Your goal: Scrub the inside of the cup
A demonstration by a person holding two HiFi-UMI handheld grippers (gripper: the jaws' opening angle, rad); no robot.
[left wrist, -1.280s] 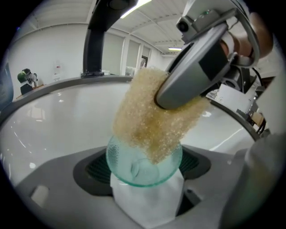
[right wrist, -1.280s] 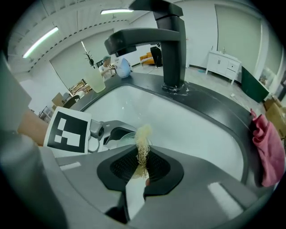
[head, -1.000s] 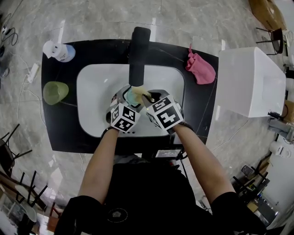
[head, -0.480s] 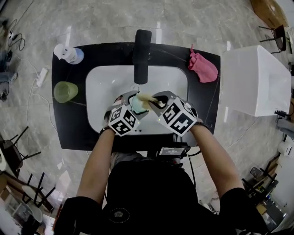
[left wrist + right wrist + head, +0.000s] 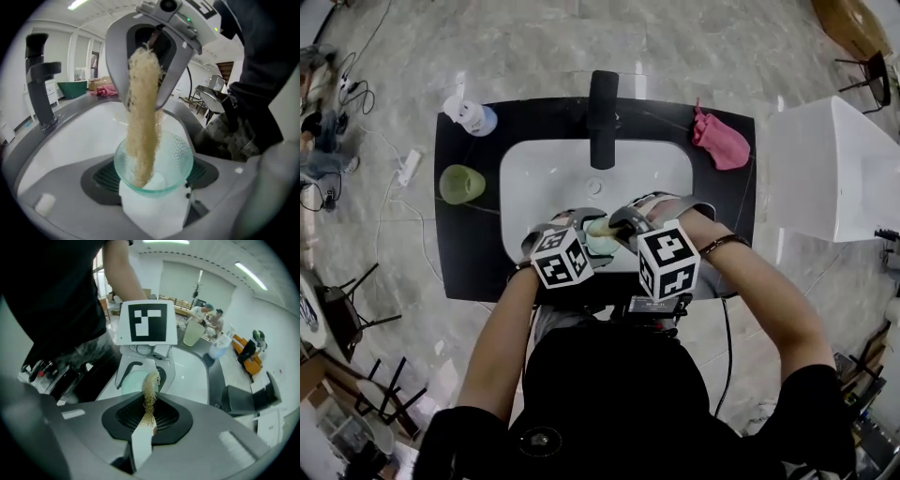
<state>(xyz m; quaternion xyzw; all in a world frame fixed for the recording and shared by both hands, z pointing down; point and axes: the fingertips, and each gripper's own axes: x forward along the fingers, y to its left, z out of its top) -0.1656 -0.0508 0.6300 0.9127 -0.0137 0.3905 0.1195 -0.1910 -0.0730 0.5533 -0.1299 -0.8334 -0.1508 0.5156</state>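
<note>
A pale green see-through cup (image 5: 159,171) is gripped by my left gripper (image 5: 152,177), its mouth facing the right gripper. A long tan loofah strip (image 5: 143,117) reaches down into the cup, its tip near the bottom. My right gripper (image 5: 149,420) is shut on the other end of the loofah (image 5: 150,394). In the head view both grippers, left (image 5: 577,236) and right (image 5: 628,225), meet over the front edge of the white sink (image 5: 548,173), with the cup (image 5: 602,246) between them.
A black faucet (image 5: 602,117) stands at the sink's back. On the black counter are a green cup (image 5: 461,183) and a white and blue bottle (image 5: 471,115) at the left, and a pink cloth (image 5: 719,141) at the right. A white box (image 5: 839,169) stands beyond the counter's right end.
Both grippers, with cup and loofah, have drawn back toward the sink's front edge. The right gripper has turned, its marker cube swinging nearer to the person.
</note>
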